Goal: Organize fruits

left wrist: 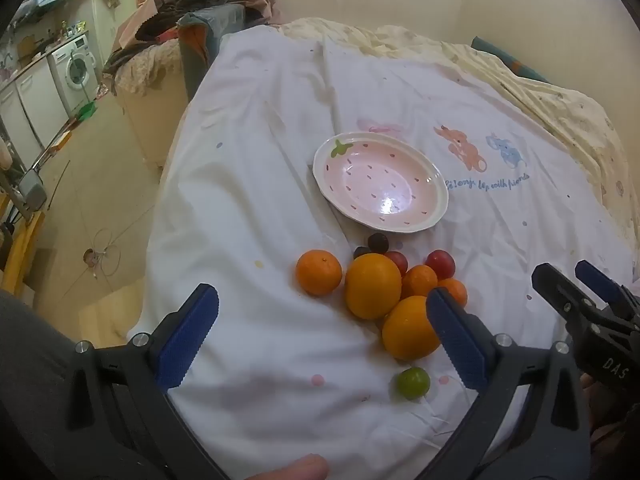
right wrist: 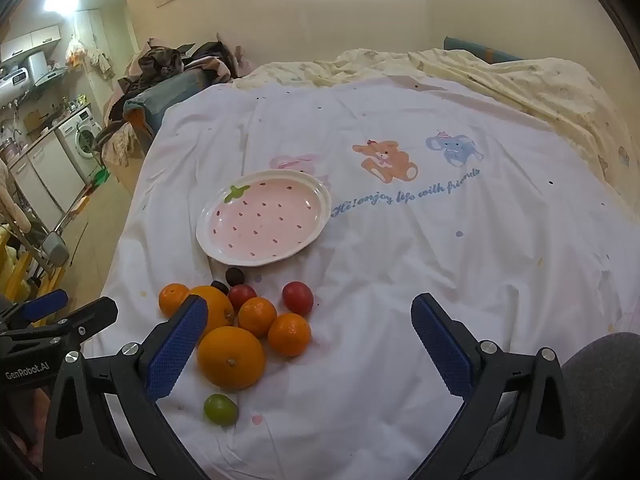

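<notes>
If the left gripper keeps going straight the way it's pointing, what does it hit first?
Probably the white bedsheet, just left of the fruit pile. The left gripper is open and tilted downward; the nearest fruit, a large orange, sits slightly right of its centre line, though depth is hard to judge.

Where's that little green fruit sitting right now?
The green fruit lies alone on the white sheet, nearest the cameras in both wrist views, just in front of the big orange and apart from the empty strawberry plate.

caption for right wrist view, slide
Open right gripper above fruit pile beside empty plate on sheet.
</notes>
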Available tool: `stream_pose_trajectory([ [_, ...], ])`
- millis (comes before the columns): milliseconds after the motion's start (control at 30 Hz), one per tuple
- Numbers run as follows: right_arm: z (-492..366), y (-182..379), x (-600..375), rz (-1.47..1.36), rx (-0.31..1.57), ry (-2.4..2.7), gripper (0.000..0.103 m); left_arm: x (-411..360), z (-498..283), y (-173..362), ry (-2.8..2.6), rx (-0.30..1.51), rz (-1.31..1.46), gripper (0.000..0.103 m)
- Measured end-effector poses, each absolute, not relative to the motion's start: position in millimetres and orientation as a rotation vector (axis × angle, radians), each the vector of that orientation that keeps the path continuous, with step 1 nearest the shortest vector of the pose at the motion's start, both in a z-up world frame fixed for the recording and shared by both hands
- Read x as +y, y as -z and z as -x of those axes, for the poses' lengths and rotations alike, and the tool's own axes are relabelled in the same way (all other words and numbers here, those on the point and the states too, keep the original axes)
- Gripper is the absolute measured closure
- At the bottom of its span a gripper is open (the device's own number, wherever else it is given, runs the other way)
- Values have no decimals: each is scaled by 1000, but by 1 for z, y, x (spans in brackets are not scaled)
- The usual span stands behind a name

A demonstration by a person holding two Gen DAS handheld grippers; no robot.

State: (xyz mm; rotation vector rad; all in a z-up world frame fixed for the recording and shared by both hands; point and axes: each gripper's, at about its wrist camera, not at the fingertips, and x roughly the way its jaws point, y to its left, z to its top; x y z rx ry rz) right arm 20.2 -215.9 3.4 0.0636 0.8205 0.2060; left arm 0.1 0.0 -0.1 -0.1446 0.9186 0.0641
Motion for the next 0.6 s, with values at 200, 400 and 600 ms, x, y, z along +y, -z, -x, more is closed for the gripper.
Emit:
stream_pose_trajectory([
  [200, -20, -3, -216, -65, 823, -206, 0, 0, 0, 0, -67, 917, 143, 1],
  [400, -21, -3, -217, -64, 824, -205, 0, 1, -3, -6, -70, 927, 150, 1],
  [600, -21, -3, -217, -65, 823, -207, 0, 3, -4, -6, -69, 926, 151, 1],
])
